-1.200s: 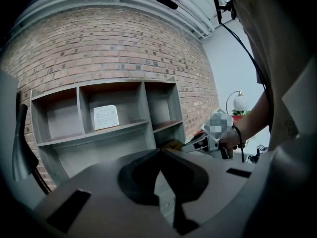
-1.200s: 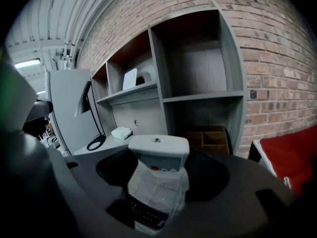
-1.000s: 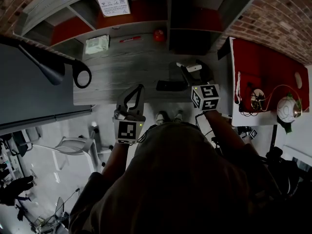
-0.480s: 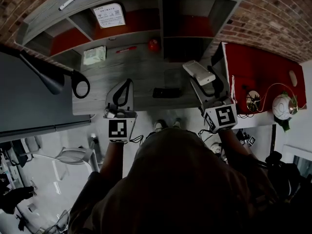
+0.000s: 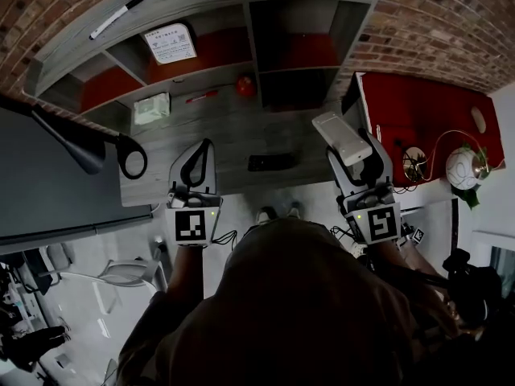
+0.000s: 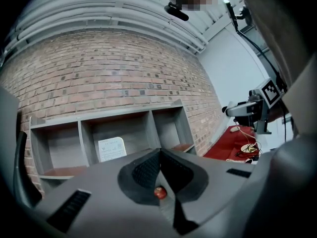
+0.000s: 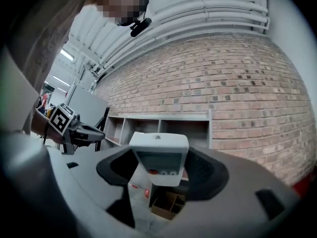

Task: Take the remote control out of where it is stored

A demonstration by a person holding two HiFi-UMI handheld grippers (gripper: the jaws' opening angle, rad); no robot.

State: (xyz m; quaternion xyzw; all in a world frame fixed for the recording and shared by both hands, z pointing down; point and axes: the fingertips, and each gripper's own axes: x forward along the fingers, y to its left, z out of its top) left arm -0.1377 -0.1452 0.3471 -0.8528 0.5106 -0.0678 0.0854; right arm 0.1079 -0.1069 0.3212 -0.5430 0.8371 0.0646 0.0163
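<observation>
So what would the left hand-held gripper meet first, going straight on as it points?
Likely the small red object on the desk, in line with its jaws; if passing above, the grey shelf unit. Depth unclear.

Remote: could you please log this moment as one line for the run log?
right hand-held gripper: shut on remote, held over desk edge | left hand-held gripper: shut, empty

Left gripper closed, right gripper clamped
</observation>
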